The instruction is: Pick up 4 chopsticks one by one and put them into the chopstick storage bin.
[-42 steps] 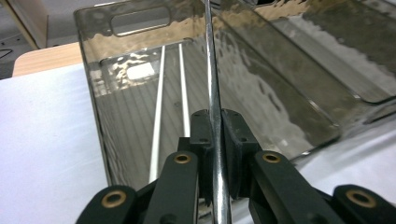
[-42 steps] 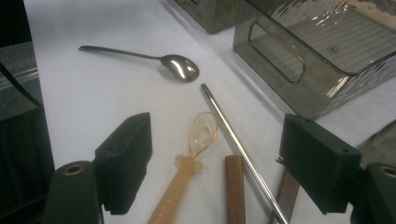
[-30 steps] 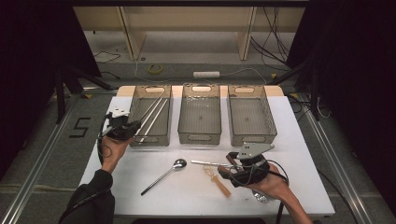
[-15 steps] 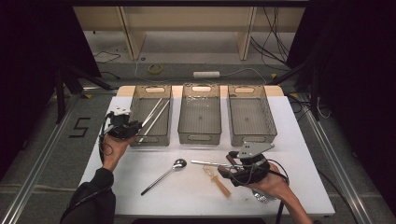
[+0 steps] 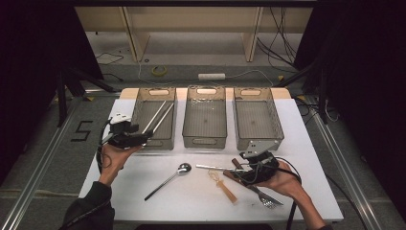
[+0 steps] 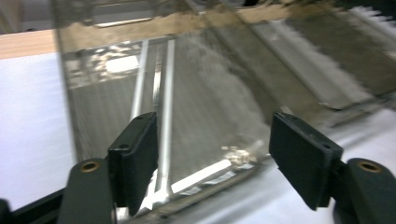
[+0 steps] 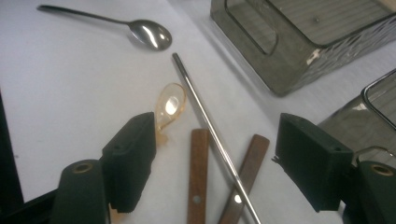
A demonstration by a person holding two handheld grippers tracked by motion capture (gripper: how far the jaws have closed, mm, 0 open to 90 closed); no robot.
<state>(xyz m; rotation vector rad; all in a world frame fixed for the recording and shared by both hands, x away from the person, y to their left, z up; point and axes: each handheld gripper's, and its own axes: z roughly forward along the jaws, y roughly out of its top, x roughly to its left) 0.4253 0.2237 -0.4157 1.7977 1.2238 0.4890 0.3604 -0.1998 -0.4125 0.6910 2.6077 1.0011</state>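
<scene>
Three grey bins on white counter [image 5: 143, 211]: left bin [image 5: 154, 120] with metal rods [image 5: 160, 116]. Left claw [image 6: 210, 158], spread wide, empty, at left bin's near corner. Right claw [image 7: 217, 163], spread wide, empty, above wooden handles [image 7: 198, 177] and steel rod [image 7: 210, 130], right of left bin.

The one mark I can read is a black "5" [image 5: 82, 130] on the grey floor [image 5: 43, 158], just off the left edge of the surface [image 5: 191, 201], beside my left hand. It stands between the metal rail on the floor and the surface's edge, drawn in blocky strokes. On the bins, the cutlery and my fingers I can make out no label, brand or number; the left gripper view is too blurred to read anything.
</scene>
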